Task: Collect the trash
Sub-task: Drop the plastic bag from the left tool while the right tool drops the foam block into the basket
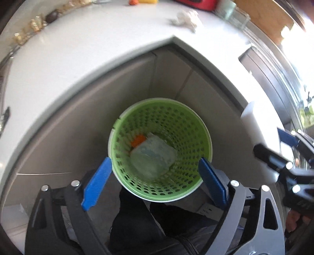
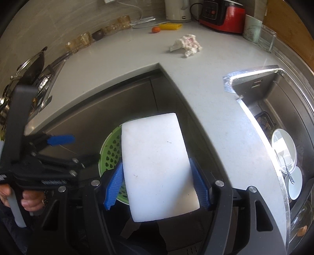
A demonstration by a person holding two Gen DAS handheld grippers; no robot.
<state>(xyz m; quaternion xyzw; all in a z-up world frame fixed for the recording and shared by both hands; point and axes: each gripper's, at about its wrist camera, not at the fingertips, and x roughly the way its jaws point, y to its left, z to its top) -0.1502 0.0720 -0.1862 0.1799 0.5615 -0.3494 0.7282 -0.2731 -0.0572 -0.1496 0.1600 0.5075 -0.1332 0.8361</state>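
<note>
Green perforated plastic forms the trash basket point(image 1: 161, 149), which stands on the floor in the inner corner of the L-shaped white countertop point(image 1: 78, 58). From the left wrist view its inside is plain: a pale crumpled packet point(image 1: 154, 157) lies at the bottom with a small orange piece point(image 1: 138, 140) just beside it. The left gripper point(image 1: 155, 182) hangs above the basket with its blue pads spread wide on either side of the rim, nothing between them. That view catches only an edge of the white foam block point(image 1: 255, 133) at the right.

From the right wrist view the block point(image 2: 159, 166) fills the middle, pinched on its two long sides by the blue pads of the right gripper point(image 2: 157, 186) and held over the basket point(image 2: 110, 155), hiding most of it. Only this view shows the steel sink point(image 2: 274, 109) with white dishes point(image 2: 284, 147) in it, the red appliance point(image 2: 225, 17) and the white kettle point(image 2: 176, 9) at the back. A crumpled white tissue point(image 2: 186, 46) lies on the counter well apart from the basket; the left view shows it blurred. A hand point(image 2: 29, 198) grips the left tool's handle at the lower left
</note>
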